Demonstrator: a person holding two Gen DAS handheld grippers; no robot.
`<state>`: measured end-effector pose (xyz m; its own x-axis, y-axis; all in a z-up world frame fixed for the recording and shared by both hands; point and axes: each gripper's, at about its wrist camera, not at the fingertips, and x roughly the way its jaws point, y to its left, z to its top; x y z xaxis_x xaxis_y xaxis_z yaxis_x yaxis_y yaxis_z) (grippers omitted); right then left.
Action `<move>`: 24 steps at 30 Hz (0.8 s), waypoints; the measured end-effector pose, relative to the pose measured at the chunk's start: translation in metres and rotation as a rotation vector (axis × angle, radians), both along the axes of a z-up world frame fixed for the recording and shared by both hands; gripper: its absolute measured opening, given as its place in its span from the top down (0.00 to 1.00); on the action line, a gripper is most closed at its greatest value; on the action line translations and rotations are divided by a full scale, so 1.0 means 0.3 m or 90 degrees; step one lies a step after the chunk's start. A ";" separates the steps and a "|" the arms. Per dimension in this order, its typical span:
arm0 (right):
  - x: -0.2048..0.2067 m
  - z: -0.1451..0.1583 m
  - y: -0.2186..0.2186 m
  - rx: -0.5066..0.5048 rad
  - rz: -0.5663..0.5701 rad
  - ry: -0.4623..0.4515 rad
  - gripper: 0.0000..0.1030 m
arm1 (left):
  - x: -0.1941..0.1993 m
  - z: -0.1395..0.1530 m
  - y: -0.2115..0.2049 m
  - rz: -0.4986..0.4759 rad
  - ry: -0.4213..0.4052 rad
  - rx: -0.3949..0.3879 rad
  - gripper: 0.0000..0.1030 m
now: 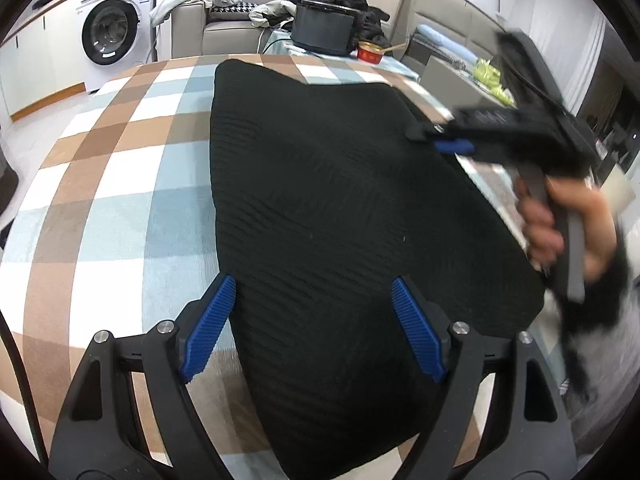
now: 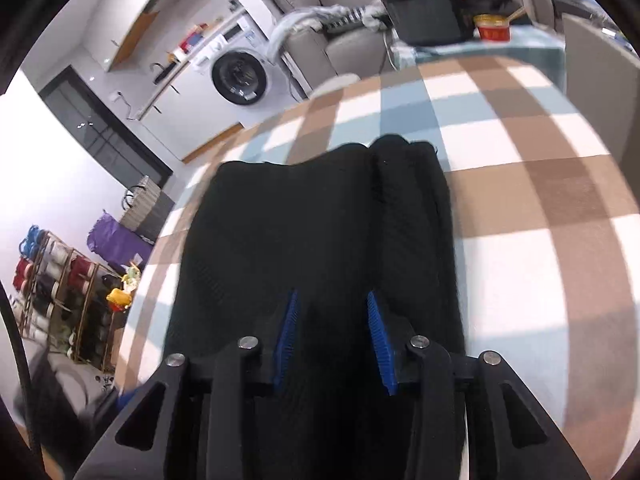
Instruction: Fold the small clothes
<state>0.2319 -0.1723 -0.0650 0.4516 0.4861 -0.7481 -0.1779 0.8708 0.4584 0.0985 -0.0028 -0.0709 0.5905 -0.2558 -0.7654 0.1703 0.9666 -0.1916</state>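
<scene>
**Black knit spread on the checked cloth, both grippers over it**

Far left, a white front-loading washing machine [image 1: 114, 26] stands against the wall beside a pale counter. In front of it runs the table, covered by a checked tablecloth [image 1: 100, 184] in brown, pale blue and white squares, lying smooth and flat.

Here's the left gripper [image 1: 312, 322], jaws spread wide, ribbed blue pads [image 1: 208, 326] showing, nothing between them. It hangs over the near end of the black garment [image 1: 340, 208], a finely ribbed knit lying flat on the cloth with a rounded outline.

Beyond the table, a grey sofa [image 1: 224, 24] is heaped with pale and dark laundry. A black box [image 1: 322, 26] sits on a small side table, a red tub [image 1: 370, 51] just beside it; what's inside either, I cannot tell.

On the right, blurred, the right gripper [image 2: 332, 338] hovers at the garment's right edge. Its own view shows the jaws part-open, blue pads apart, gripping nothing, with a folded double layer of black knit below.
</scene>
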 end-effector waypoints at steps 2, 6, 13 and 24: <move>0.026 0.011 0.006 -0.003 0.012 -0.029 0.92 | -0.011 -0.008 -0.010 0.000 -0.002 0.015 0.23; 0.044 0.005 0.016 -0.065 -0.008 -0.027 0.89 | -0.017 -0.015 0.000 0.004 0.002 0.005 0.21; -0.253 0.062 -0.038 -0.009 0.062 -0.015 0.53 | -0.019 -0.011 0.010 0.008 0.004 0.008 0.21; -0.533 0.003 0.022 -0.107 0.148 -0.041 0.87 | -0.033 -0.004 0.009 0.019 -0.002 0.013 0.21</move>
<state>0.0721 -0.1658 -0.0640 0.3913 0.4544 -0.8003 -0.4058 0.8657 0.2931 0.0886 0.0000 -0.0722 0.6003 -0.2220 -0.7684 0.1417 0.9750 -0.1709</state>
